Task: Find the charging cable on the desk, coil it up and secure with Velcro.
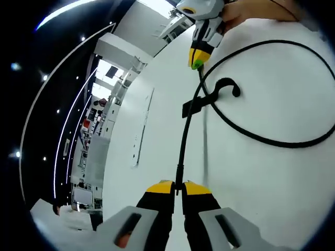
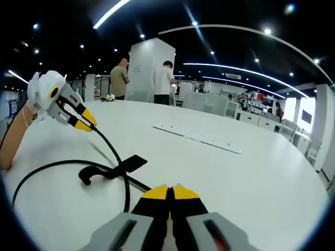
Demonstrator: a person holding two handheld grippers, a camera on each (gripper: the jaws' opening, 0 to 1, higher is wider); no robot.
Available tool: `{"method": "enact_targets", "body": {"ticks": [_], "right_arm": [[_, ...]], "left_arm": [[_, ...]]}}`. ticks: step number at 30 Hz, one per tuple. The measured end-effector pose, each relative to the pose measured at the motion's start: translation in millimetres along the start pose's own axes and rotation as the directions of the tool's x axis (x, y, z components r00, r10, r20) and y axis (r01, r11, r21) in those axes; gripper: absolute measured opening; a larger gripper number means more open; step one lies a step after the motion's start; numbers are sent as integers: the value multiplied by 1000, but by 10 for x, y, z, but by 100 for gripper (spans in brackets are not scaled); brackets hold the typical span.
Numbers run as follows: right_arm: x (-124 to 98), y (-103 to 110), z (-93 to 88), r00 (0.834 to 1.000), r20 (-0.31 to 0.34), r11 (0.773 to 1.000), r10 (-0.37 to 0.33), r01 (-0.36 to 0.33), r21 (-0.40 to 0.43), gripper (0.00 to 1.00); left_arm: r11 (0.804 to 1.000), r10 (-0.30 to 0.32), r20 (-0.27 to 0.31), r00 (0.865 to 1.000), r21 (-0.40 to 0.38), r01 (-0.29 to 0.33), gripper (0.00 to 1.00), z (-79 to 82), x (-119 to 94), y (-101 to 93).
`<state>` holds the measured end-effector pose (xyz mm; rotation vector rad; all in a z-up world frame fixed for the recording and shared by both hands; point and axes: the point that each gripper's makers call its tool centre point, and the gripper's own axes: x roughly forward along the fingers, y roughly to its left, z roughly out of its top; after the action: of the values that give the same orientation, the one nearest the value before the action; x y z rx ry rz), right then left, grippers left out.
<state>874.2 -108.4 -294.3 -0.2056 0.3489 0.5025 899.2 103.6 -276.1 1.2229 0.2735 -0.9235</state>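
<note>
A black charging cable [image 1: 272, 141] lies in a wide loop on the white desk [image 1: 157, 172]. A black Velcro strap [image 1: 194, 107] is fixed on it near the hooked plug end [image 1: 230, 86]. My left gripper [image 1: 178, 187] is shut on a straight run of the cable. The right gripper [image 1: 198, 61] comes in from the top and pinches the same run further along. In the right gripper view, my right gripper [image 2: 170, 192] is shut on the cable [image 2: 47, 170], beside the strap [image 2: 131, 163]. The left gripper [image 2: 86, 121] holds the cable at the left.
A long white strip [image 2: 199, 137] lies flat on the desk beyond the cable, also seen as the strip [image 1: 141, 130]. Two people [image 2: 163, 81] stand at the desk's far edge by a white pillar [image 2: 149, 57]. A person's forearm [image 2: 13, 136] reaches in at the left.
</note>
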Motion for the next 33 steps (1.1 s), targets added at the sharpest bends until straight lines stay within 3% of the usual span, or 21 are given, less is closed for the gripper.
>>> {"method": "enact_targets", "body": {"ticks": [6, 18, 22, 24, 27, 28, 29, 33], "right_arm": [[-15, 6, -18, 1000, -6, 1000, 4, -4, -3, 3], [-11, -14, -26, 1000, -11, 1000, 13, -13, -20, 3], [-32, 45, 100, 998, 41, 999, 43, -42, -32, 5], [-52, 151, 218, 991, 94, 992, 99, -91, -85, 6], [-74, 401, 299, 969, 135, 956, 206, -170, -239, 8], [-80, 558, 294, 954, 134, 925, 267, -215, -314, 9], [-75, 650, 260, 947, 120, 908, 297, -241, -344, 10], [-3, 755, 112, 959, 21, 831, 281, -233, -505, 11]], "left_arm": [[997, -57, -73, 996, -58, 52, 7, -252, -39, -92], [992, -107, -101, 989, -80, 99, 7, -304, -1, -184], [992, -111, -112, 988, -74, 103, 7, -308, -11, -188], [991, -117, -112, 987, -77, 109, 7, -316, -1, -200], [990, -130, -119, 984, -73, 122, 7, -337, 18, -232], [989, -133, -121, 984, -75, 124, 7, -339, 26, -239], [989, -135, -120, 984, -76, 126, 7, -340, 29, -244], [989, -135, -110, 985, -74, 127, 7, -324, 28, -250]]}}
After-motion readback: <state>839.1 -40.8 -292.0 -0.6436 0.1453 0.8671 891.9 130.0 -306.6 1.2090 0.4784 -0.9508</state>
